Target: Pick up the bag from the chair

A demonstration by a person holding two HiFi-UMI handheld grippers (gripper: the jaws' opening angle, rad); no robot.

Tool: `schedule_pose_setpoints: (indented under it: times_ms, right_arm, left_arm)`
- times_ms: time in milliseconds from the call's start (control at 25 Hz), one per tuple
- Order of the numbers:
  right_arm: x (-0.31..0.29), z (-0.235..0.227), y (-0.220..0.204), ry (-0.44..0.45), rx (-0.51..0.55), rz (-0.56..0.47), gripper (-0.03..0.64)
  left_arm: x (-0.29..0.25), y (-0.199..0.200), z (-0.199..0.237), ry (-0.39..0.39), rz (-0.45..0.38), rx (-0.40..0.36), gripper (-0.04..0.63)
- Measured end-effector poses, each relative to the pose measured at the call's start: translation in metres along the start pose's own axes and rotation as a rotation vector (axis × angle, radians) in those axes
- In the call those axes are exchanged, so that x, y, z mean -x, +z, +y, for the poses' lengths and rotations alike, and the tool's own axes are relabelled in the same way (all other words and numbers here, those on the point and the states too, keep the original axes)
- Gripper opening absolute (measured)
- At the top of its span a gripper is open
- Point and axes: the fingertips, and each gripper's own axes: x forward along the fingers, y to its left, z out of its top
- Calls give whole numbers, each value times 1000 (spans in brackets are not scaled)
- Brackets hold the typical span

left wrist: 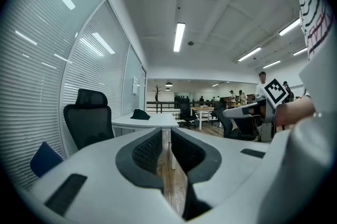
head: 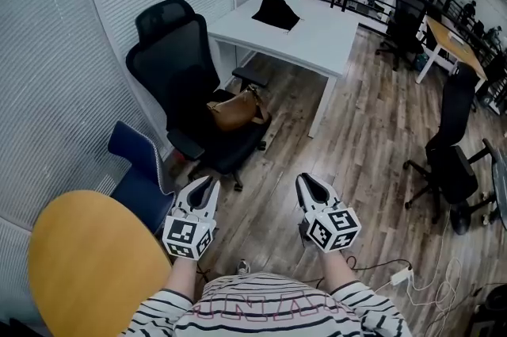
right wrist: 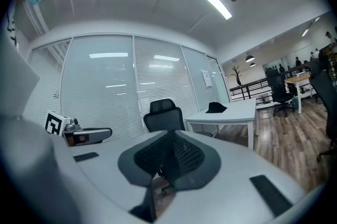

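A brown bag [head: 236, 110] lies on the seat of a black mesh office chair [head: 176, 66] by the blinds. Both grippers hover low in the head view, well short of the chair. My left gripper [head: 207, 183] shows a narrow gap between its jaws, with nothing in it. My right gripper [head: 305, 180] has its jaws together and holds nothing. In the left gripper view [left wrist: 166, 136] the chair [left wrist: 87, 118] stands at the left and the bag is hidden. The right gripper view [right wrist: 169, 136] shows the chair's back [right wrist: 163, 115] just above the jaws.
A white desk [head: 317, 38] with a black item [head: 276, 13] stands behind the chair. A blue chair [head: 139, 169] and a round yellow table [head: 87, 264] are at my left. More black chairs [head: 447, 161] and floor cables [head: 428, 280] lie to the right.
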Motion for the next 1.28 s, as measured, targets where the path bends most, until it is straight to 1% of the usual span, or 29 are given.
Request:
schedule_pose_setpoints:
  times_ms: [120,160,200,240,280,480,640,840,1000,1280]
  right_arm:
    - [-14,2,-3,-15,-18,-8,38]
    - [-18,3,-5,-19,-25,-9,49]
    - [-21,4,-7,-23,-32,-8,88]
    - [-24,6,-10,-30,-39,-6,153]
    - [-27,7,-12,-37,-45,-2,191]
    - [-40,9,-12,-67,-75,6,225]
    - [-60,1,-17,-80,-82,27,242]
    - [-102,-31,-17,-76,-83,30,252]
    - [-137,-61,-10,-34,-77,52,256]
    - [-198,-124,12,59,-55,94,259]
  left_arm:
    - [-7,-10,12,-39,28,26,42]
    - [-9,-14,15,-53,38,34,93]
    - [-10,-18,18,-67,50,42,163]
    - [-11,-22,20,-80,62,48,183]
    - [-11,-25,22,-92,73,51,190]
    - [-21,-26,39,-129,105,63,245]
    - [-39,-34,61,-116,112,95,258]
    - [-76,-52,79,-98,134,117,264]
    - [-111,-54,94,-41,139,135,264]
    - [-186,-40,107,60,122,146,264]
